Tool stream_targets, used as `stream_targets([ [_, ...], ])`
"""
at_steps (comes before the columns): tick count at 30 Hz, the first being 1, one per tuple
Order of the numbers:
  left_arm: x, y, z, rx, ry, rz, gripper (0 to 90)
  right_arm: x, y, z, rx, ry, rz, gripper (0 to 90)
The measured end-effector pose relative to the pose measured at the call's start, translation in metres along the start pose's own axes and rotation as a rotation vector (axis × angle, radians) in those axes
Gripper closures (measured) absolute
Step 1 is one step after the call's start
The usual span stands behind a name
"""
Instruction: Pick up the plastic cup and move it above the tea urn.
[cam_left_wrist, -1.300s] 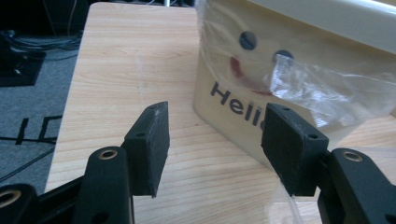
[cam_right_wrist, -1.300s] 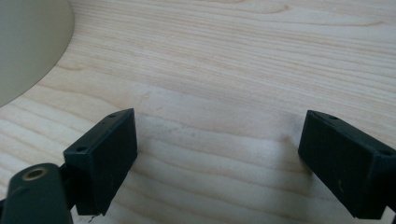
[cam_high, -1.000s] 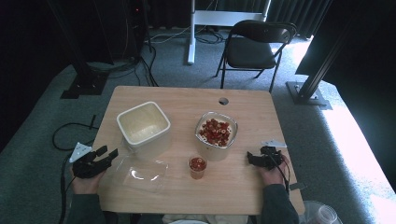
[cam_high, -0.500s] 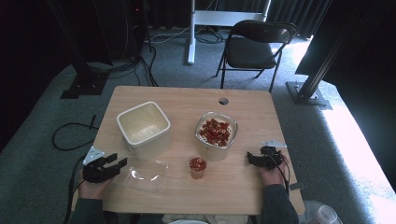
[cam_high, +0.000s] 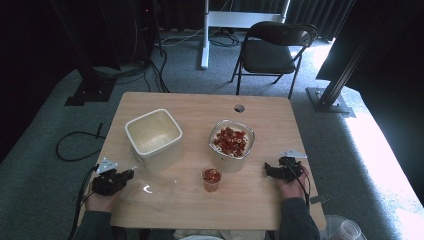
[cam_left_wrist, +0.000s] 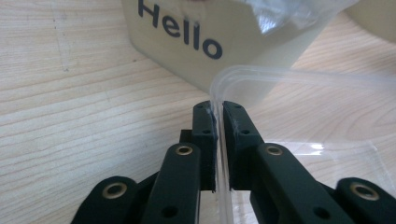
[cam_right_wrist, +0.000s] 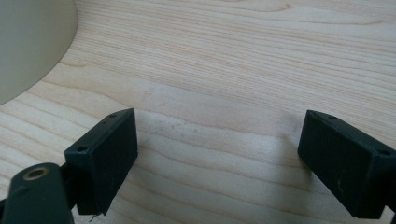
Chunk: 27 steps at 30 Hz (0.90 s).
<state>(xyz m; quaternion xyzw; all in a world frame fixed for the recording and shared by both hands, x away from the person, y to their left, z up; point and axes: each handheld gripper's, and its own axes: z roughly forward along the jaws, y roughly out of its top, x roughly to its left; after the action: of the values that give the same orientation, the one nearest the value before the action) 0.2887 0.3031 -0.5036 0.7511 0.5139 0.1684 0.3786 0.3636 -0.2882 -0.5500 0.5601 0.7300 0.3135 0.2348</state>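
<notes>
1. High view: the left gripper lies at the table's near left edge, its tips at the rim of the clear plastic lid, which lies flat just in front of the cream square container. The right gripper rests low over the table near the right edge, beside the clear bowl of red pieces. A small cup of red pieces stands between lid and bowl.
2. Left gripper view: the left gripper has just been closing, and its pads now pinch the lid's rim; the container marked "Hello" stands just behind.
3. Right gripper view: the right gripper stands wide apart over bare wood, nothing between its jaws.
</notes>
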Motion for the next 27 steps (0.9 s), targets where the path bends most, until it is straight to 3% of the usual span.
stream_targets([
  [2,0.001,0.0,-0.002,-0.012,-0.001,-0.008,86.0,0.0,0.0,0.0,0.0,0.0,0.0,11.4],
  [3,0.001,0.002,-0.008,-0.029,-0.022,-0.018,86.6,0.0,0.0,0.0,0.0,0.0,0.0,11.4],
  [7,0.0,0.006,-0.022,-0.06,-0.037,-0.003,87.2,0.0,0.0,0.0,0.0,-0.001,0.001,11.4],
  [13,-0.003,0.014,-0.046,-0.089,-0.019,0.034,87.2,0.0,0.0,0.0,0.0,-0.002,0.002,11.4],
  [19,0.005,0.023,-0.073,-0.151,0.002,0.012,87.2,0.0,0.0,0.0,0.0,-0.002,0.002,11.4],
  [27,0.017,0.045,-0.106,-0.232,0.021,0.02,87.2,0.0,0.0,0.0,0.0,-0.002,0.002,11.3],
])
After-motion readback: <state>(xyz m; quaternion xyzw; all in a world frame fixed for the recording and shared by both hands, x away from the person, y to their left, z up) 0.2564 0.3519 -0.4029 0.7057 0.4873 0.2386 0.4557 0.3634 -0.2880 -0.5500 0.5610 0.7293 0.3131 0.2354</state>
